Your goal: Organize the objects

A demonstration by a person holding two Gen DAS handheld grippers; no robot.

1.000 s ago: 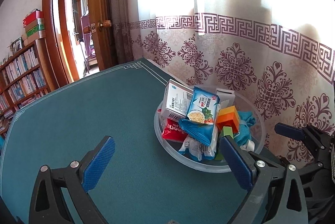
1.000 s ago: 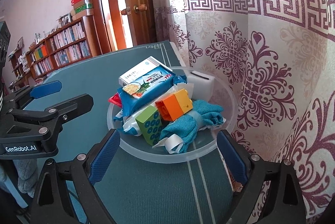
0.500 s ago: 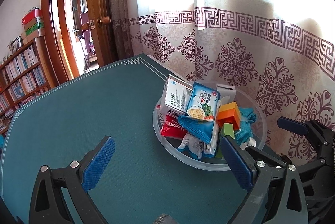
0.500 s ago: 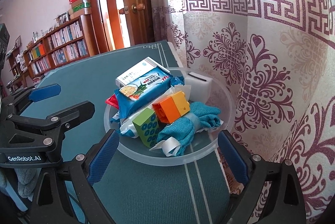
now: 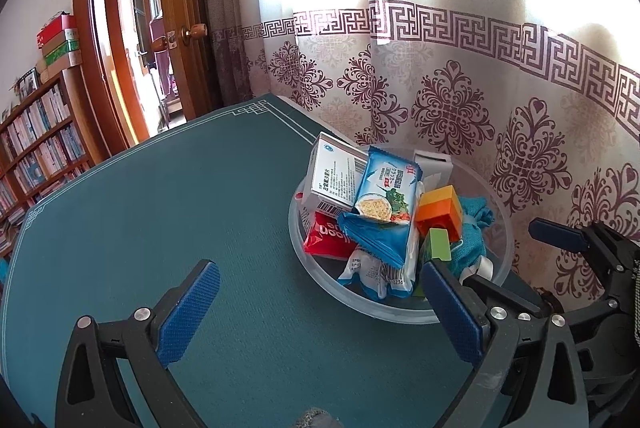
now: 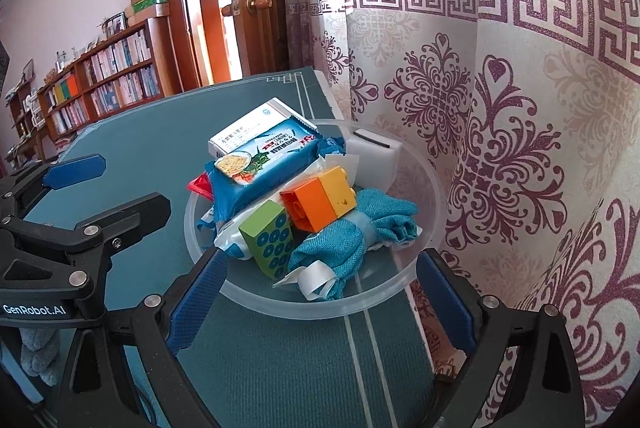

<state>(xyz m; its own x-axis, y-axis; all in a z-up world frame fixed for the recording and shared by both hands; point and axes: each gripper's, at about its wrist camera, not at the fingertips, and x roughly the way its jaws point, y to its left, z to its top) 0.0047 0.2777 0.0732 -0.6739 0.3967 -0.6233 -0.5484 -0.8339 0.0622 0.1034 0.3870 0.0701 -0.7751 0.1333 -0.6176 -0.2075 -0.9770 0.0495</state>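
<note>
Both tools are wide open here and gripping nothing. The left tool (image 5: 316,302) hangs over bare green tabletop (image 5: 160,212), its right finger just at the near rim of the clear bowl (image 5: 500,228). The right tool (image 6: 320,292) sits right up at that bowl (image 6: 424,228), its two blue pads framing the near rim on either side.

And that bowl is packed! It stands at the far right of the tabletop, close beside the patterned curtain (image 5: 460,100). On top of the pile lies a blue cracker packet (image 6: 264,164), leaning on a white box (image 5: 332,176) with a barcode. Under them, at the left, a red packet (image 5: 328,238) peeks out. An orange and yellow brick (image 6: 320,200) sits in the middle, touching a green block (image 6: 268,236) with blue circles just nearer the camera. A teal cloth (image 6: 344,240) is bunched along the right, with a white ribbon (image 6: 316,278) curling at the near rim. A white foam block (image 6: 376,160) stands at the far side.

Beyond, an open wooden door (image 5: 188,12) and a bookshelf (image 6: 108,80) on the far left.
</note>
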